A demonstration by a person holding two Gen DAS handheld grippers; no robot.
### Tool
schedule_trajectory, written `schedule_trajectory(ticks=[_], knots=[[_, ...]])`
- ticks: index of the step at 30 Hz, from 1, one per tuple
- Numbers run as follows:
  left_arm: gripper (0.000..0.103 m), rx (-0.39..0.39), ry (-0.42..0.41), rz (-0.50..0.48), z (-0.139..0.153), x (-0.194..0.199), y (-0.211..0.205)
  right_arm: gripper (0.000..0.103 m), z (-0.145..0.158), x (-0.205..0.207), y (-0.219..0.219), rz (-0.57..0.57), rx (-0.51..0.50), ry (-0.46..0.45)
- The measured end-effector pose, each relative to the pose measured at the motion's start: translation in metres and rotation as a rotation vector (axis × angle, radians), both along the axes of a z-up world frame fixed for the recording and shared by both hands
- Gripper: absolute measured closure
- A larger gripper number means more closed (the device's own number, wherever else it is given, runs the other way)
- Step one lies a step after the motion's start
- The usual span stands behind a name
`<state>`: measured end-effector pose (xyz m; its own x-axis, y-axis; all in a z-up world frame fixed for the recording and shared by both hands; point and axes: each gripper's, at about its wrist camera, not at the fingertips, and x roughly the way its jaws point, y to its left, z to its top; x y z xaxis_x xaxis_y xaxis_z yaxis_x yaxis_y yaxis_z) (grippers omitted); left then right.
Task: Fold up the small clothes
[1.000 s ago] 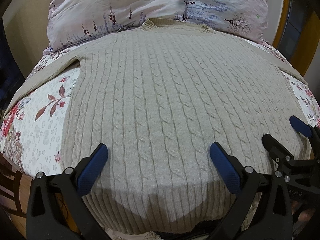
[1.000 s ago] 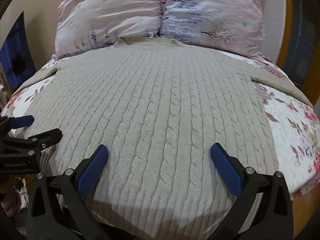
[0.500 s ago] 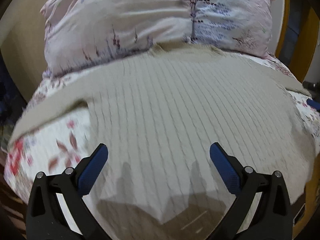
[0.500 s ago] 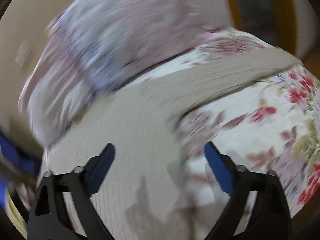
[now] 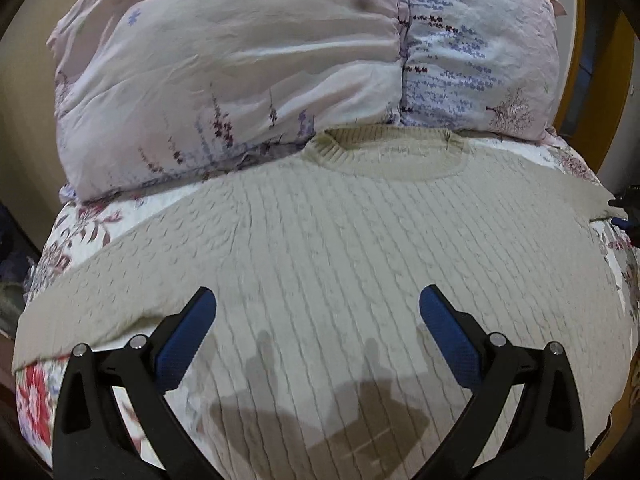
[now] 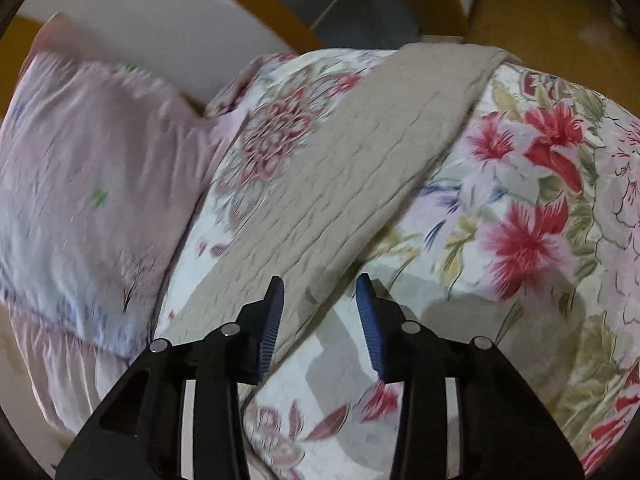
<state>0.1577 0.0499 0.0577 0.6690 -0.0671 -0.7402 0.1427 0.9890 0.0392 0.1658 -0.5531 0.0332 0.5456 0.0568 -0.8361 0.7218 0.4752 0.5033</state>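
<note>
A beige cable-knit sweater (image 5: 360,248) lies flat on the bed, collar toward the pillows, sleeves spread out to both sides. My left gripper (image 5: 318,316) is wide open and empty, hovering over the sweater's chest. In the right wrist view the right sleeve (image 6: 360,168) runs diagonally across the floral bedspread. My right gripper (image 6: 320,304) is partly closed, its blue pads straddling the sleeve's lower edge without pinching it. The right gripper's tip shows at the far right edge of the left wrist view (image 5: 626,216).
Two pale floral pillows (image 5: 280,68) stand at the head of the bed, right behind the collar. The floral bedspread (image 6: 540,208) covers the mattress. A wooden bed frame (image 6: 552,12) and wall lie beyond the sleeve end.
Both grippers moved from the hem toward the top of the sweater. The right gripper swung out to the right sleeve and narrowed its jaws. The left stayed wide open.
</note>
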Motion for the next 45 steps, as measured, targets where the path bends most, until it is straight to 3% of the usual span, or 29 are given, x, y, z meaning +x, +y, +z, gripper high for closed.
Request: schedule_trajectory(ticks=[4, 14, 20, 25, 27, 30, 33, 35, 38, 40, 42, 44, 45], knots=[[0.002, -0.061, -0.019, -0.004, -0.002, 0.013, 0.006, 0.072, -0.004, 0.003, -0.011, -0.040, -0.011, 0.009], [0.002, -0.210, 0.061, 0.041, -0.017, 0.039, 0.025, 0.094, -0.004, 0.007, -0.022, -0.057, -0.105, 0.035], [0.002, -0.235, 0.029, 0.032, -0.018, 0.041, 0.027, 0.094, 0.051, 0.026, 0.017, 0.085, -0.337, -0.063], [0.002, -0.361, -0.040, 0.020, -0.015, 0.038, 0.035, 0.094, 0.104, 0.046, 0.084, 0.310, -0.393, -0.218], [0.002, -0.421, -0.052, 0.027, -0.014, 0.038, 0.039, 0.094, 0.113, 0.054, 0.126, 0.444, -0.367, -0.281], [0.002, -0.425, -0.049, 0.030, -0.014, 0.039, 0.037, 0.094, 0.105, 0.062, 0.192, 0.652, -0.291, -0.312], [0.002, -0.393, -0.067, 0.020, -0.014, 0.036, 0.032, 0.095, 0.067, 0.068, 0.256, 0.852, -0.210, -0.235], [0.002, -0.372, -0.064, 0.010, -0.014, 0.036, 0.029, 0.095, 0.046, 0.066, 0.278, 0.908, -0.191, -0.174], [0.002, -0.379, -0.047, -0.010, -0.014, 0.037, 0.027, 0.093, 0.026, 0.066, 0.283, 0.916, -0.147, -0.120], [0.002, -0.399, -0.032, -0.024, -0.014, 0.037, 0.028, 0.090, 0.026, 0.064, 0.272, 0.869, -0.071, -0.131], [0.002, -0.424, -0.023, -0.031, -0.014, 0.038, 0.029, 0.070, 0.031, 0.060, 0.259, 0.818, -0.023, -0.150], [0.002, -0.458, -0.018, -0.029, -0.014, 0.039, 0.032, 0.059, 0.036, 0.062, 0.244, 0.747, 0.014, -0.166], [0.002, -0.476, -0.017, -0.028, -0.014, 0.040, 0.033, 0.059, 0.035, 0.060, 0.236, 0.710, 0.037, -0.169]])
